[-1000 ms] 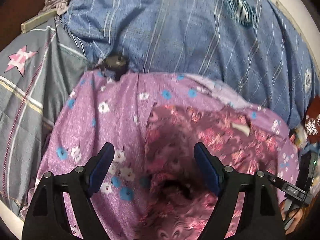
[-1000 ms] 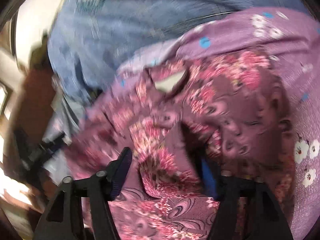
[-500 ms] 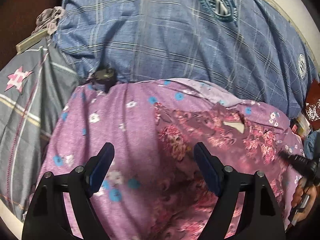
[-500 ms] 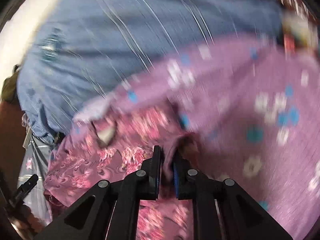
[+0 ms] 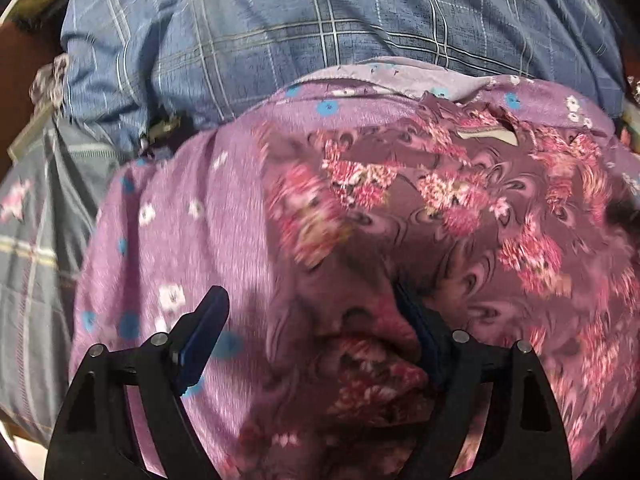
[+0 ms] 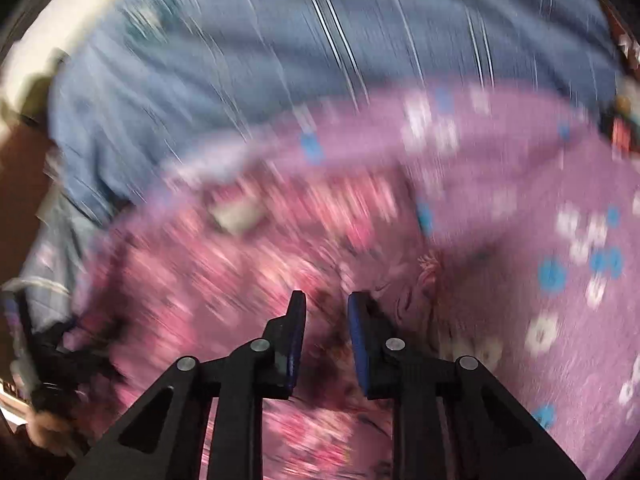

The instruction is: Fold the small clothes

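Note:
A small maroon garment with pink flowers [image 5: 460,208] lies spread on a lilac sheet with white and blue flowers [image 5: 192,208]. A pale label [image 5: 486,134] shows at its neck. My left gripper [image 5: 312,320] is open and straddles a bunched fold of the garment, its right finger partly under cloth. In the blurred right wrist view the same garment [image 6: 248,264] lies on the lilac sheet [image 6: 540,220]. My right gripper [image 6: 326,324] is a little apart, low over the garment's edge; nothing shows pinched between its pads.
A blue checked blanket [image 5: 320,20] lies bunched behind the sheet. A grey striped cloth with a pink star [image 5: 28,216] lies at the left. The other gripper and hand [image 6: 44,376] show at the lower left of the right wrist view.
My right gripper, shut on the garment half a second ago, has opened a little. My left gripper has moved forward and down onto the garment, which now lies flatter.

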The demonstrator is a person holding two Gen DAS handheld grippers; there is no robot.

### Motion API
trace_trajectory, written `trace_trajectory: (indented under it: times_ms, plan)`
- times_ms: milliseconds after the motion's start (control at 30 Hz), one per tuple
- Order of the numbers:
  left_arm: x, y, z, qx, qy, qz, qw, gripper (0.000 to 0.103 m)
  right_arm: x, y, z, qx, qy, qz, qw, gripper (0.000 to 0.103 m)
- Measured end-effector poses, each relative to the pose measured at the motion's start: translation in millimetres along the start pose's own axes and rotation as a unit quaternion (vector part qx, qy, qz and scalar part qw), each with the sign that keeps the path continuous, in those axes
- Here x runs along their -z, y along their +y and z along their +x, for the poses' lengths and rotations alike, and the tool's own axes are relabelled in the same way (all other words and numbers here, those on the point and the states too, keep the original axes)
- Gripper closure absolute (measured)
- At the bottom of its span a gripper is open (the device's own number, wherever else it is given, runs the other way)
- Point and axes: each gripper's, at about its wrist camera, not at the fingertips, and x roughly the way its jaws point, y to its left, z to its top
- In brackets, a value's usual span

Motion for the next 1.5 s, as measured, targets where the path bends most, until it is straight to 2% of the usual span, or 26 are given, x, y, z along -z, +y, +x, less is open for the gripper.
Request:
trace_trajectory:
  times_ms: [33, 67, 133, 167, 233, 300, 367, 433, 500, 533, 567, 600, 667, 767, 833, 900, 1000, 1133, 1267, 1400, 1500]
  plan:
    - [4, 1, -1, 0.007, -0.002, 0.002, 1.0000, 0.018, 3, -5, 4, -0.008, 0.008, 0.000, 1.000, 0.085]
    - [7, 1, -2, 0.012, -0.010, 0.005, 0.9999, 0.018, 3, -5, -1, -0.010, -0.005, -0.009, 1.000, 0.086]
    - [4, 7, -6, 0.028, -0.015, -0.009, 0.9995, 0.019, 3, -6, -11, -0.017, -0.004, 0.002, 1.000, 0.083]
    - [1, 11, -9, 0.039, -0.014, -0.023, 0.9989, 0.020, 3, -7, -19, -0.031, -0.021, 0.011, 0.999, 0.082]
    - [-1, 19, -26, 0.054, -0.046, -0.051, 0.9962, 0.020, 2, -4, -31, -0.043, -0.049, -0.001, 0.998, 0.079]
    - [0, 24, -48, 0.047, -0.098, -0.056, 0.9924, 0.020, 6, 10, -41, -0.066, -0.075, -0.025, 0.995, 0.079]
    - [2, 22, -53, 0.014, -0.118, -0.046, 0.9918, 0.020, 8, 19, -41, -0.086, -0.078, -0.044, 0.992, 0.076]
    - [6, 22, -37, 0.006, -0.083, -0.045, 0.9955, 0.020, 11, 32, -19, -0.090, -0.041, -0.058, 0.993, 0.074]
    - [15, 23, -12, 0.022, -0.023, -0.056, 0.9979, 0.018, 22, 43, 9, -0.063, 0.024, -0.077, 0.995, 0.074]
    - [18, 24, -7, 0.030, -0.012, -0.065, 0.9974, 0.018, 27, 46, 5, -0.051, 0.009, -0.091, 0.995, 0.074]
    - [20, 28, -12, 0.041, -0.017, -0.087, 0.9952, 0.018, 30, 51, 0, -0.039, -0.013, -0.100, 0.994, 0.073]
    - [19, 31, -17, 0.046, -0.016, -0.091, 0.9946, 0.018, 31, 54, -5, -0.038, -0.007, -0.104, 0.994, 0.073]
    - [21, 35, -35, 0.054, -0.026, -0.092, 0.9940, 0.019, 38, 49, -22, -0.059, -0.015, -0.086, 0.994, 0.072]
    - [31, 46, -63, 0.055, -0.044, -0.090, 0.9935, 0.019, 49, 35, -58, -0.063, -0.050, -0.069, 0.994, 0.059]
    - [50, 60, -82, 0.053, -0.051, -0.093, 0.9929, 0.019, 59, 20, -88, -0.073, -0.084, -0.055, 0.992, 0.049]
    - [76, 81, -96, 0.054, -0.046, -0.105, 0.9919, 0.019, 83, -1, -119, -0.087, -0.118, -0.029, 0.989, 0.035]
    - [123, 107, -109, 0.060, -0.022, -0.132, 0.9892, 0.019, 125, -29, -149, -0.110, -0.148, 0.016, 0.983, 0.033]
    - [184, 119, -120, 0.064, 0.011, -0.154, 0.9859, 0.018, 180, -54, -166, -0.091, -0.130, 0.046, 0.986, 0.031]
    - [233, 102, -117, 0.079, 0.058, -0.145, 0.9845, 0.019, 223, -61, -171, -0.077, -0.093, 0.040, 0.992, 0.031]
    - [256, 76, -117, 0.090, 0.078, -0.128, 0.9846, 0.019, 243, -51, -159, -0.063, -0.052, 0.027, 0.996, 0.031]
    - [261, 59, -124, 0.103, 0.076, -0.113, 0.9854, 0.019, 255, -38, -160, -0.071, -0.046, 0.007, 0.996, 0.031]
